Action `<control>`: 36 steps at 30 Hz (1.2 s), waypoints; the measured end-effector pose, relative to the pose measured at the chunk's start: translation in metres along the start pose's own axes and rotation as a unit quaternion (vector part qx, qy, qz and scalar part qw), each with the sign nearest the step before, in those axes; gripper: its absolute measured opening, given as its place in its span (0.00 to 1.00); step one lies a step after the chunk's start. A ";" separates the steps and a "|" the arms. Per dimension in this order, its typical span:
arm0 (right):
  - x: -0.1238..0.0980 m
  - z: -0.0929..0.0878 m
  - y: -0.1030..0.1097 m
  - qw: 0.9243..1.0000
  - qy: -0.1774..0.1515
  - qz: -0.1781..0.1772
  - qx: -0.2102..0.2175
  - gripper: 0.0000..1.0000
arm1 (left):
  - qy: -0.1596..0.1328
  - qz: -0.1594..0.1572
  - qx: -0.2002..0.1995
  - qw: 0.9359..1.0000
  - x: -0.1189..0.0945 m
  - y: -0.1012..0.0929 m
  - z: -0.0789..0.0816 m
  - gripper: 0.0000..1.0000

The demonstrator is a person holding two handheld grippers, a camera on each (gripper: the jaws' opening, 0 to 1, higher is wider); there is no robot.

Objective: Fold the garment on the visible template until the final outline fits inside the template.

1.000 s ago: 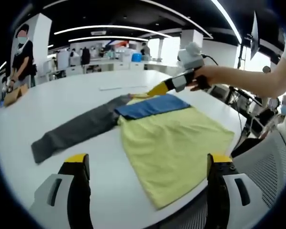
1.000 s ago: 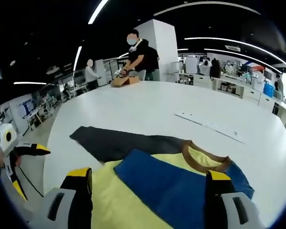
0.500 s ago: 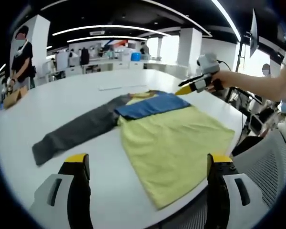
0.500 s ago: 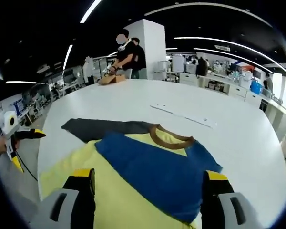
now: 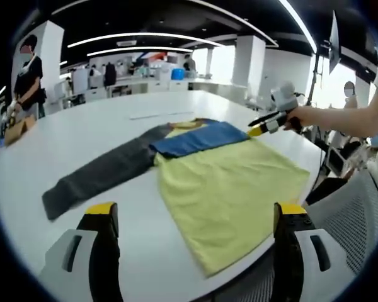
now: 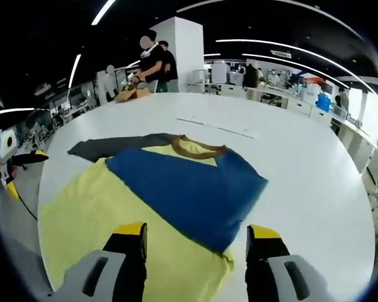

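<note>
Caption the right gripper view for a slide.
Open right tongs above a yellow shirt with a blue sleeve folded across it, on a white table.

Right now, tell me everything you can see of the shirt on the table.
The shirt is a soft knit long-sleeved top lying flat on the white table. Its body is pale yellow, with a brown ribbed collar. A blue sleeve is folded across the chest. A dark grey sleeve stretches straight out sideways on the tabletop. The hem reaches the table's near edge. Neither gripper touches it: the right gripper hovers open above the blue sleeve's end.
</note>
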State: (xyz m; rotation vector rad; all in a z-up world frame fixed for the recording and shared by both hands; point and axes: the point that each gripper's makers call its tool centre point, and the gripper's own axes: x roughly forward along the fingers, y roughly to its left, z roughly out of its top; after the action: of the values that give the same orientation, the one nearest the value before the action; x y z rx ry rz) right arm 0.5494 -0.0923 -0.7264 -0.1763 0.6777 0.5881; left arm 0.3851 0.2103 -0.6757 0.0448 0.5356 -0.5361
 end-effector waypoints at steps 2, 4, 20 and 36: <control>0.000 -0.006 -0.003 1.000 0.006 -0.006 -0.003 0.55 | 0.001 0.000 -0.001 1.000 0.000 0.000 0.000 0.99; 0.000 -0.011 -0.007 1.000 0.006 -0.014 -0.010 0.47 | 0.001 0.000 0.000 1.000 -0.001 0.000 0.000 0.99; 0.004 -0.032 -0.018 0.999 0.012 -0.035 0.009 0.21 | 0.003 0.000 0.003 1.000 -0.002 -0.003 -0.001 0.99; 0.000 -0.034 -0.036 0.998 0.002 -0.060 0.037 0.00 | 0.010 -0.002 0.002 1.000 0.000 -0.004 -0.002 0.99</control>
State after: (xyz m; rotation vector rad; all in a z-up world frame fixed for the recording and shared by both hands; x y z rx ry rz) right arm 0.5509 -0.1337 -0.7537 -0.1481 0.6872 0.4474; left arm 0.3826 0.2072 -0.6770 0.0534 0.5536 -0.5406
